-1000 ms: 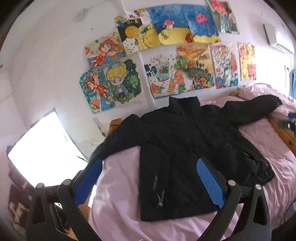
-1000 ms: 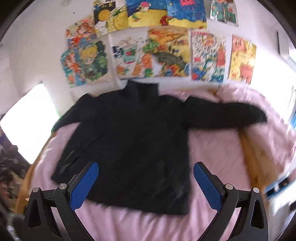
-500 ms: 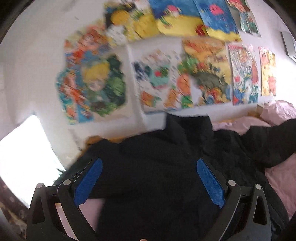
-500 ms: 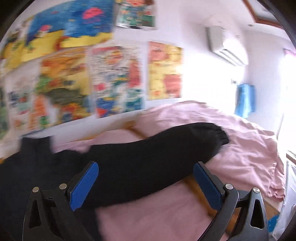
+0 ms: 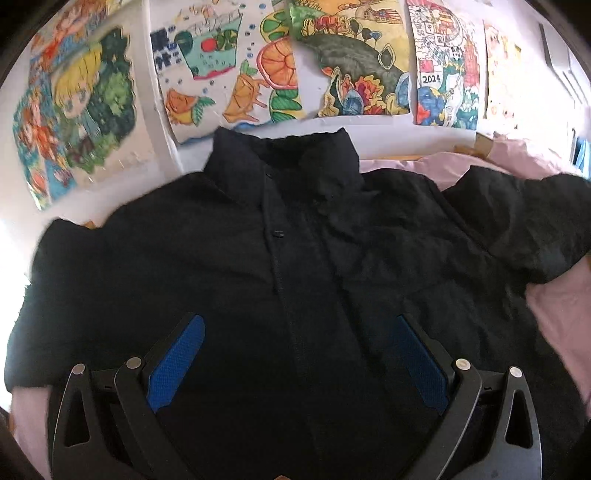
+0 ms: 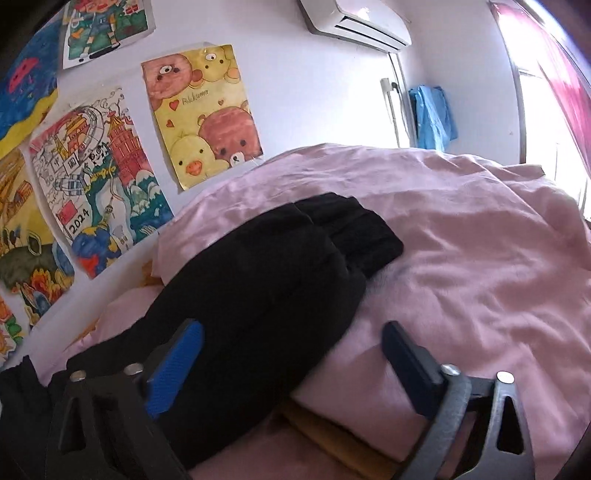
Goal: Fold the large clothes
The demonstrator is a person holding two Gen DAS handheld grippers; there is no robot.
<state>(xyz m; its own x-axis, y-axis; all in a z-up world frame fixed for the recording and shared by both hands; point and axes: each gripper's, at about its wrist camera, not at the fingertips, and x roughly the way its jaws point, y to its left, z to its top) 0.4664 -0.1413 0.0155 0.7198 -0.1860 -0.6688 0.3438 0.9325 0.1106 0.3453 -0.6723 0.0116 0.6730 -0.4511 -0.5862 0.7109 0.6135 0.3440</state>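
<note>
A black padded jacket lies face up on the pink bed sheet, its collar toward the wall. My left gripper hovers open over the jacket's chest, zip line between its blue pads, nothing gripped. In the right wrist view the jacket's sleeve stretches across a pink duvet, its ribbed cuff at the far end. My right gripper straddles the sleeve; its jaws are closing, the left pad against the sleeve's side, the right pad clear of it.
Coloured drawings cover the white wall right behind the bed. An air conditioner, a blue cloth hanging on the wall and a bright window with a red curtain are at the far right. A wooden bed edge shows under the duvet.
Both grippers dropped in close to the jacket. The left went to the chest and collar. The right swung right and rolled onto the sleeve, its jaws narrowing.
</note>
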